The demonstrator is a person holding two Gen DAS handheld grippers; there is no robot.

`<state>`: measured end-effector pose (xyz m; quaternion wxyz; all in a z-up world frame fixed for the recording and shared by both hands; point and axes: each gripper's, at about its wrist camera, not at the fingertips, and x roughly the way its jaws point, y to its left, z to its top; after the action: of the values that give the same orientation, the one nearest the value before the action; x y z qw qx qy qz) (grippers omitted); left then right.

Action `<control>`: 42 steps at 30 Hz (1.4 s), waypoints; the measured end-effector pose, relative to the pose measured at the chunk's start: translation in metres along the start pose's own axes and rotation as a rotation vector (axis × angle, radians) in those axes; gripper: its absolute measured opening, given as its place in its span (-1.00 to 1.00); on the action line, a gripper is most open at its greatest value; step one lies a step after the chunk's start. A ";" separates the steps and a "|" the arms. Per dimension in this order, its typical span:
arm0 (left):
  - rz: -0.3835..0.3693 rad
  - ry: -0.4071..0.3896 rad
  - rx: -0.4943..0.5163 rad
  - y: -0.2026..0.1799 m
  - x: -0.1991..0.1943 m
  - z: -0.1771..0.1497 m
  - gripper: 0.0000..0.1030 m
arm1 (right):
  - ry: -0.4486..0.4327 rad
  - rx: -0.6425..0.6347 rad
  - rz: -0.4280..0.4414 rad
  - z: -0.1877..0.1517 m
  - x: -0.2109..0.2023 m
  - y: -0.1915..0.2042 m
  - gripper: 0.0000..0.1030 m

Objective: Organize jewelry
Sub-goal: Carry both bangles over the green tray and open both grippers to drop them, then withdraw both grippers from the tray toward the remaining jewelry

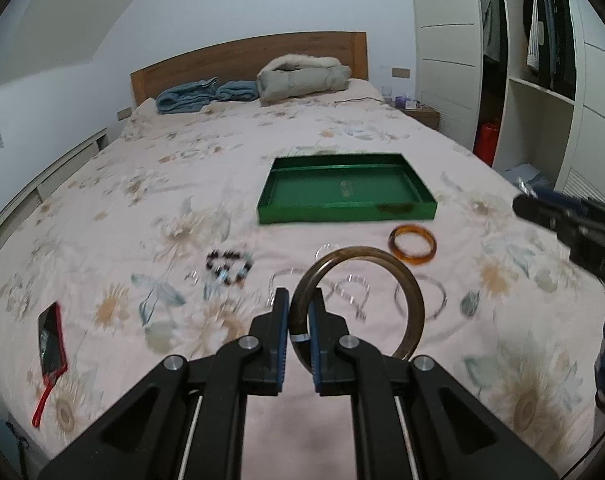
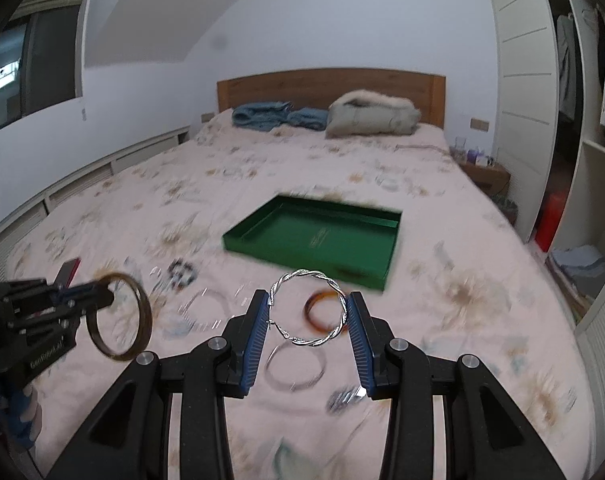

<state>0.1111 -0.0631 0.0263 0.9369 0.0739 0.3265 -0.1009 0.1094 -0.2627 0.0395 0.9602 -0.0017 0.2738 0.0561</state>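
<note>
- Green, shallow, rectangular tray (image 1: 344, 216) lies on the pink floral bedspread (image 1: 182, 184), around the middle of the bed; in the left wrist view something small and pale shows faintly on its floor, too blurred to identify.
- Left gripper (image 1: 299, 304) is pinched narrow on a dark brown, translucent round bangle (image 1: 416, 300), clamped at the ring's left side; the bangle stands upright above the bedspread, its loop leaning out to the right of the fingers.
- From the right wrist view, that same brown bangle (image 2: 142, 308) hangs in the air at the tip of the left gripper (image 2: 104, 294), well short of the green tray (image 2: 262, 236).
- Right gripper (image 2: 308, 306) stands fairly wide, with a twisted silver wire bangle (image 2: 302, 274) spanning the gap; the ring touches both blue pads (image 2: 258, 324) and is held lifted off the bed.
- Amber, tortoiseshell-patterned thick bangle (image 1: 412, 244) lies flat on the bedspread just in front of the tray's near right corner.
- Dark beaded bracelet with light blue beads (image 1: 228, 266) lies left of it, apart from the tray.
- Several thin silver and clear bangles (image 1: 420, 298) lie scattered on the cover between the beaded bracelet and the amber one, blurred.
- Red-framed hand mirror (image 1: 50, 340) rests flat near the left edge of the bed.
- Wooden headboard (image 1: 246, 60), folded blue blankets (image 1: 190, 94) and a grey fur-trimmed coat (image 1: 302, 76) sit at the far end.
</note>
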 end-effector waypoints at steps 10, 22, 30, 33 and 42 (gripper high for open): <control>-0.015 0.031 -0.004 0.008 0.101 0.131 -0.83 | -0.018 0.007 -0.077 0.105 0.094 -0.041 -0.24; 0.011 0.278 -0.060 -0.003 0.291 0.122 -0.83 | 0.330 0.023 -0.065 0.056 0.285 -0.063 -0.24; 0.056 0.345 -0.080 0.002 0.334 0.114 -0.83 | 0.434 -0.010 -0.094 0.032 0.317 -0.068 -0.24; 0.063 0.342 -0.073 0.002 0.337 0.115 -0.83 | 0.445 -0.006 -0.082 0.030 0.316 -0.068 -0.21; 0.033 0.261 -0.085 0.006 0.290 0.124 -0.79 | 0.410 -0.029 -0.044 0.050 0.277 -0.054 0.17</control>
<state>0.4090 -0.1234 -0.0591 0.8902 0.0522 0.4484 -0.0611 0.3757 -0.2852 -0.0650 0.8852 -0.0332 0.4625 0.0376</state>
